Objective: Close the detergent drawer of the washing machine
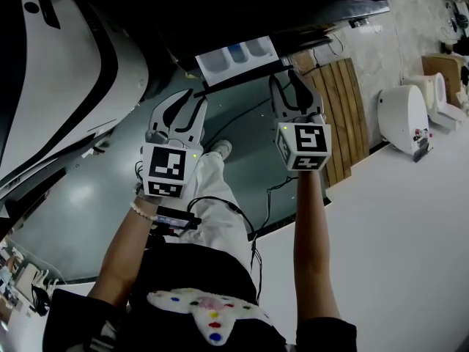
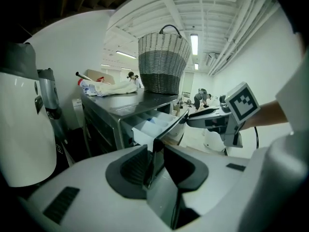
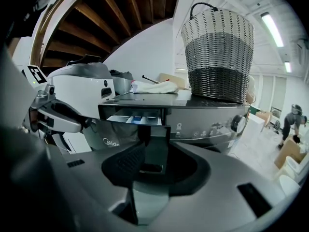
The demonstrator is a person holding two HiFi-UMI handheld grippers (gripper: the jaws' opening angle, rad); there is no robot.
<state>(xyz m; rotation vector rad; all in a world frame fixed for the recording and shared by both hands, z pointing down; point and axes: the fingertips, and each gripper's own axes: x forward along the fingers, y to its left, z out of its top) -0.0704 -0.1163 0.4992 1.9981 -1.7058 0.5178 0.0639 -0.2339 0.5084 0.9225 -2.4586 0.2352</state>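
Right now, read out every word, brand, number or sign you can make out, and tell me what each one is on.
"Midea": on the front of the washing machine, below the open detergent drawer.
Print and symbols on the control panel: too small to read.
Marker cubes: black-and-white square patterns only, no letters or numbers.
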